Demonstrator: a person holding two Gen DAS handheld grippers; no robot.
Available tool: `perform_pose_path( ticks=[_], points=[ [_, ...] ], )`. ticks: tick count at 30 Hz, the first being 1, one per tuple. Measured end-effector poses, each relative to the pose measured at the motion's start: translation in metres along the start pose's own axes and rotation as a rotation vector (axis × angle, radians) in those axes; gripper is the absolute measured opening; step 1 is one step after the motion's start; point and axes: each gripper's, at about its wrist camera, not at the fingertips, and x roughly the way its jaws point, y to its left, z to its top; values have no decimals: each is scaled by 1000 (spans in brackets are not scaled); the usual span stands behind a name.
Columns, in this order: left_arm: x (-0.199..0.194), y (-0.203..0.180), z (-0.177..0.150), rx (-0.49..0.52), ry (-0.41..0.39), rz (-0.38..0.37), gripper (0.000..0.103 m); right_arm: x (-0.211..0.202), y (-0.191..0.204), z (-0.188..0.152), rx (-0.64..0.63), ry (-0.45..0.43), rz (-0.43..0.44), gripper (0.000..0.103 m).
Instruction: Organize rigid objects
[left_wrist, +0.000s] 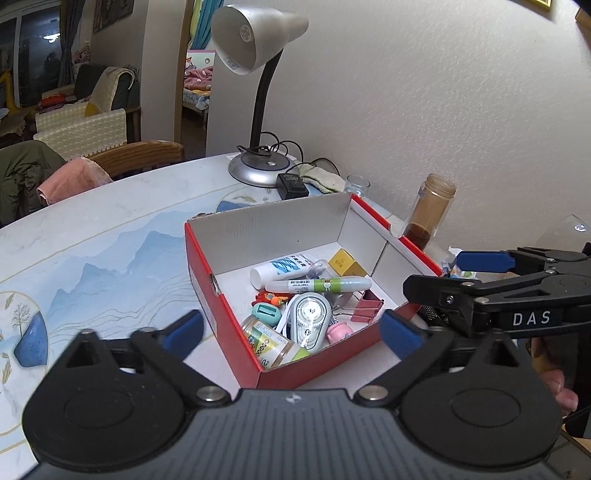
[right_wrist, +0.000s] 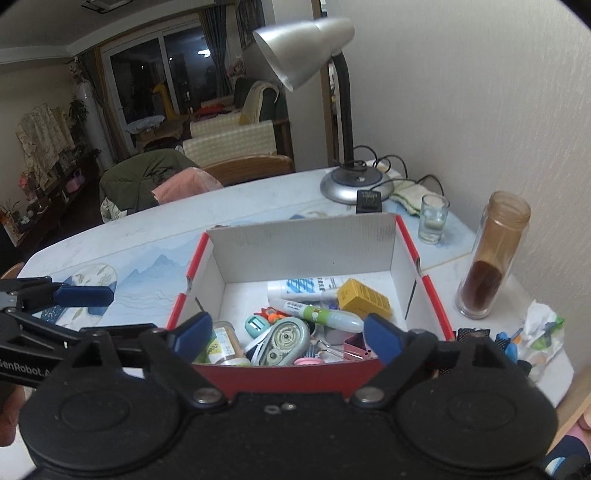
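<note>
Both sets of jaws are standing wide open and gripping nothing: the left gripper (left_wrist: 291, 334) and the right gripper (right_wrist: 288, 338) are hovering at the near edge of the red box (right_wrist: 288, 376). The box is sitting on the worktop (left_wrist: 110, 229) and is holding a correction-tape dispenser (left_wrist: 309, 319), a green-banded tube (left_wrist: 317, 285), a yellow carton (right_wrist: 364, 298) and a pink binder clip (left_wrist: 367, 311). A desk lamp (left_wrist: 258, 48) is standing behind, a brown-stained jar (right_wrist: 493, 254) beside.
</note>
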Motion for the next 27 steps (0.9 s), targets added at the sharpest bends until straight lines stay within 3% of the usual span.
perform_pose_path(
  ticks=[4,12,20,27],
  points=[
    [-8,2,-4,0,-7,-11,103,-10,8,-6,-14,-51,-25,102],
    [-18,6,-14,2,-11,3,103,-21,17,-16,16,-69,-41,103],
    [-21,12,-20,-6,-10,74,103,-31,24,-25,32,-76,-48,103],
    [-20,11,-20,-1,-17,70,103,-33,28,-29,33,-63,-50,103]
  ],
)
